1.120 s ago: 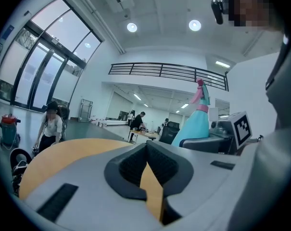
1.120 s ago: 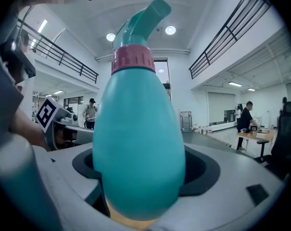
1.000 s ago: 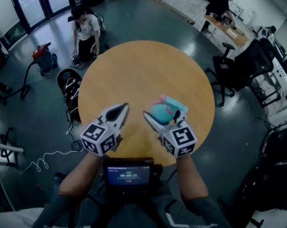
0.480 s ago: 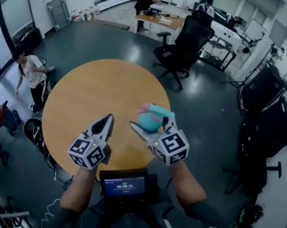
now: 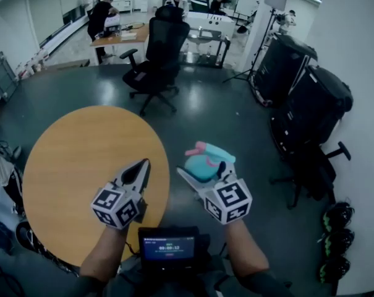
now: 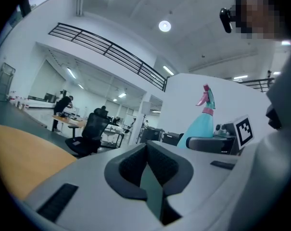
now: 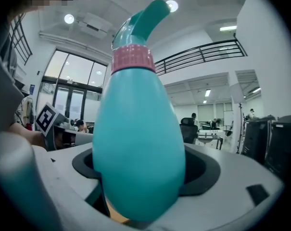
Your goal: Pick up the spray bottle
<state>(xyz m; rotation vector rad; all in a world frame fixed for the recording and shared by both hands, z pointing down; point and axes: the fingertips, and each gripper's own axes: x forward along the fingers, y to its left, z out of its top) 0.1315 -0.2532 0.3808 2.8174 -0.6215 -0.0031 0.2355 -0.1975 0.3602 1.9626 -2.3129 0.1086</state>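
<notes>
A teal spray bottle (image 5: pixel 205 163) with a pink collar and trigger stands upright between the jaws of my right gripper (image 5: pixel 203 169), which is shut on its belly and holds it in the air, past the right edge of the round wooden table (image 5: pixel 69 166). In the right gripper view the spray bottle (image 7: pixel 138 143) fills the middle, gripped low in the right gripper (image 7: pixel 138 184). My left gripper (image 5: pixel 141 167) is shut and empty over the table's edge; in its own view the left gripper (image 6: pixel 146 163) has its pads pressed together, with the spray bottle (image 6: pixel 203 120) at the right.
A black office chair (image 5: pixel 159 48) stands on the dark floor behind the table. Large black cases (image 5: pixel 298 98) and another chair line the right wall, with helmets (image 5: pixel 335 240) on the floor. People work at a desk (image 5: pixel 120 34) far back. A small screen (image 5: pixel 169 246) hangs at my chest.
The whole view has swung to the right: the table has slid to the picture's left, and both grippers, the right one still holding the bottle, now sit at its right edge and beyond it.
</notes>
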